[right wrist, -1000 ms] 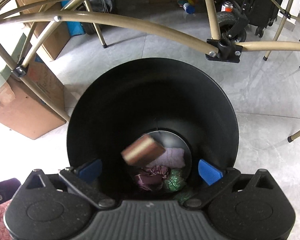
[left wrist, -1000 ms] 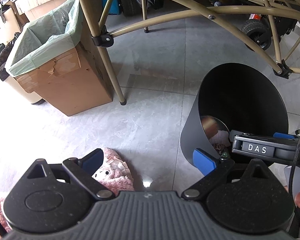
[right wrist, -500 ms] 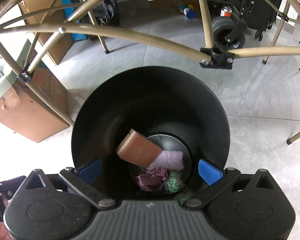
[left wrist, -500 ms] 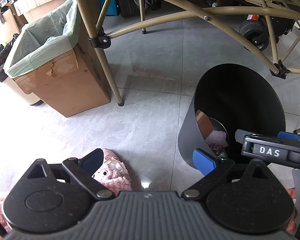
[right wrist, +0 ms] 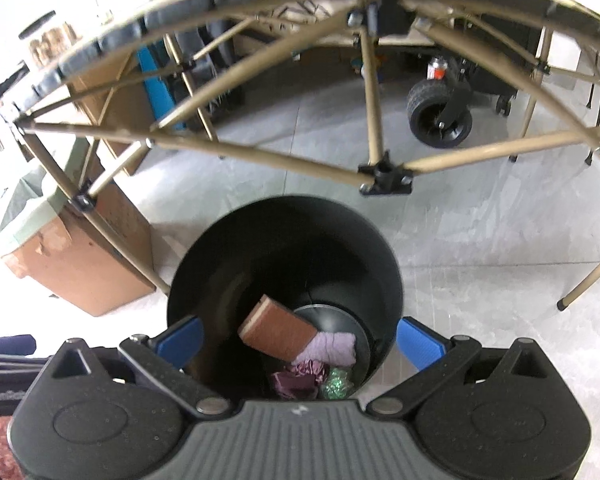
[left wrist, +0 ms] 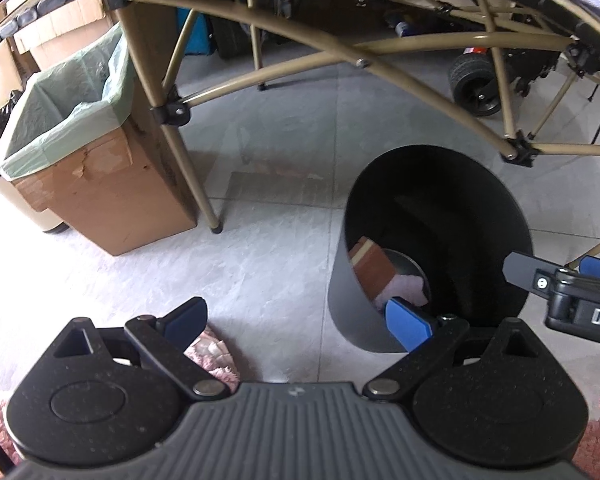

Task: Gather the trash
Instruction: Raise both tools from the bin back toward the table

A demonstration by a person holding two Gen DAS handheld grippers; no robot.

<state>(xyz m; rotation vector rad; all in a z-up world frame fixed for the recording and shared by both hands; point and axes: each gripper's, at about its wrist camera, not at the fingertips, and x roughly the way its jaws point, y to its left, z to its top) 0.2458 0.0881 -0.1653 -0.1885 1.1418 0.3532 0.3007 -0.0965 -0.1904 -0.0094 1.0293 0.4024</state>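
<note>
A black round bin (right wrist: 284, 224) (left wrist: 440, 184) stands on the grey tiled floor. Inside it a brown scouring sponge (right wrist: 278, 332) (left wrist: 374, 268) leans against the wall, over a lilac cloth (right wrist: 334, 348), a crumpled purple wrapper (right wrist: 300, 376) and a green scrap (right wrist: 336, 386). My right gripper (right wrist: 300, 338) hangs open above the bin's near rim, nothing between its blue pads. My left gripper (left wrist: 300, 320) is open too, to the left of the bin, over the floor and a pink fluffy item (left wrist: 214, 354). The right gripper's body (left wrist: 580, 300) shows at the right edge of the left wrist view.
A folding table's tan metal frame (right wrist: 374, 112) (left wrist: 180, 148) arches over the bin. A cardboard box lined with a green bag (left wrist: 84, 160) (right wrist: 72, 248) sits left. A black-wheeled cart (right wrist: 440, 112) stands behind. A pink rug (left wrist: 596, 452) lies at the lower right.
The sponge fell from mid-air into the bin and now rests against its wall. Both grippers rose and drew back, so the bin looks smaller.
</note>
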